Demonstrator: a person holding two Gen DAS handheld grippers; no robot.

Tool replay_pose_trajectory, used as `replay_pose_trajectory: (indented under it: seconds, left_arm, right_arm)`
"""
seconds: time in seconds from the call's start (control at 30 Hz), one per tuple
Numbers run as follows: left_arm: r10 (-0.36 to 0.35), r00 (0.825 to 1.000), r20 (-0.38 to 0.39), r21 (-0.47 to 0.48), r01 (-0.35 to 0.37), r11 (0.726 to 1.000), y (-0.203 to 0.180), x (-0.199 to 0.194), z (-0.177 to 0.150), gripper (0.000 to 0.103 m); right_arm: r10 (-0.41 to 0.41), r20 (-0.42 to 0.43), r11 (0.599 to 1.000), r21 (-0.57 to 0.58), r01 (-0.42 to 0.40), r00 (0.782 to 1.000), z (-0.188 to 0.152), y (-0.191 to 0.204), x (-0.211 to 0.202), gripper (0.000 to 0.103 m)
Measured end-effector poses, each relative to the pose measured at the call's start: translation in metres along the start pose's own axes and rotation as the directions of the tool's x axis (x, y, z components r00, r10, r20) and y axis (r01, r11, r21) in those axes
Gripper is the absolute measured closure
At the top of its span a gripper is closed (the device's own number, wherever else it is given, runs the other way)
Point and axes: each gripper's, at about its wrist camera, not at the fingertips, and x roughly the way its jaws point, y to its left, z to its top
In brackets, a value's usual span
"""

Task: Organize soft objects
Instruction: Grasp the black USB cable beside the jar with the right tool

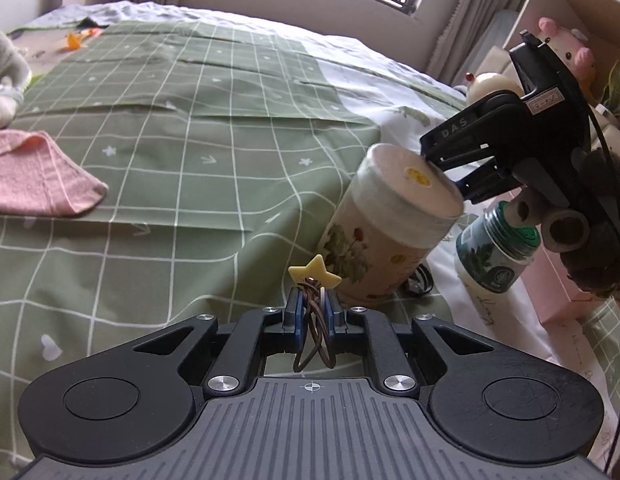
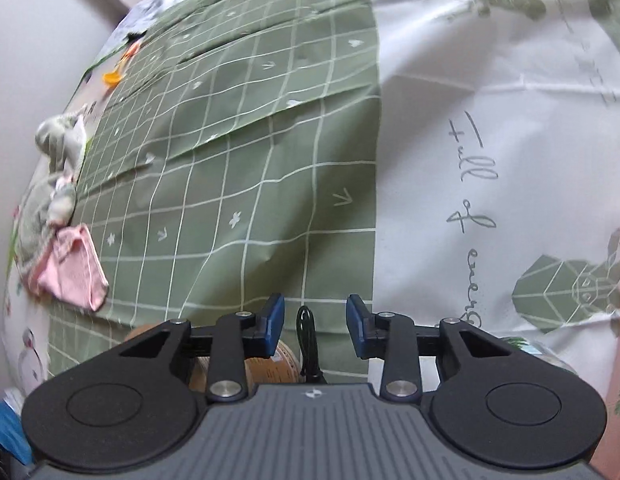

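- The pink cloth [image 1: 38, 174] lies at the left of the green grid bedspread [image 1: 198, 128], with open fabric beyond it.
- The left gripper [image 1: 313, 300] pinches a brown hair tie with a yellow star [image 1: 317, 270].
- A floral canister [image 1: 384, 224] stands just beside it.
- The right gripper [image 2: 315, 326], marked "DAS", has its jaws apart, holding nothing.
- The white sheet [image 2: 490, 120] reads "full of".

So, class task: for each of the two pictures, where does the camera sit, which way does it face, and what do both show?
Left wrist: on the left hand-held gripper, shut on a star hair tie, facing the floral canister and right hand-held gripper.
Right wrist: on the open right hand-held gripper, looking down on the bed.
Shared: green grid bedspread, pink cloth.
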Motion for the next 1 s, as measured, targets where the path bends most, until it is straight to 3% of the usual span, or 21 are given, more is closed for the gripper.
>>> replay_pose_trajectory:
  seconds: [0.2, 0.27, 0.33, 0.5, 0.67, 0.73, 1.0]
  left_arm:
    - [-0.013, 1.0, -0.01, -0.015, 0.013, 1.0, 0.001, 0.008, -0.002, 0.09]
    - [-0.02, 1.0, -0.013, -0.016, 0.019, 1.0, 0.001, 0.008, -0.005, 0.09]
    - [-0.024, 1.0, -0.017, -0.02, 0.024, 1.0, 0.001, 0.009, -0.006, 0.09]
    - [-0.034, 0.999, -0.01, -0.04, 0.034, 0.999, 0.001, 0.011, -0.007, 0.09]
    - [-0.02, 1.0, -0.01, -0.047, 0.019, 0.999, 0.003, 0.01, -0.006, 0.09]
    - [-0.011, 1.0, -0.009, -0.049, 0.01, 0.999, 0.003, 0.008, -0.007, 0.09]
    - [0.051, 0.998, 0.025, -0.033, -0.051, 0.998, -0.006, -0.01, 0.007, 0.09]
  right_arm:
    - [0.01, 0.007, 0.999, 0.042, -0.01, 1.0, 0.002, -0.004, -0.002, 0.074]
    - [-0.056, 0.055, 0.998, -0.038, 0.058, 0.997, 0.001, 0.004, -0.009, 0.074]
    - [-0.119, 0.05, 0.986, -0.114, 0.124, 0.992, -0.003, 0.012, -0.007, 0.074]
    - [-0.032, 0.016, 0.98, -0.197, 0.035, 0.999, -0.015, 0.026, 0.002, 0.074]
    - [-0.101, -0.001, 0.975, -0.197, 0.098, 0.995, -0.015, 0.028, 0.02, 0.075]
    - [-0.105, 0.003, 0.978, -0.183, 0.104, 0.994, -0.015, 0.024, 0.024, 0.092]
    - [-0.059, 0.091, 0.97, -0.232, 0.079, 0.994, -0.026, 0.022, -0.031, 0.094]
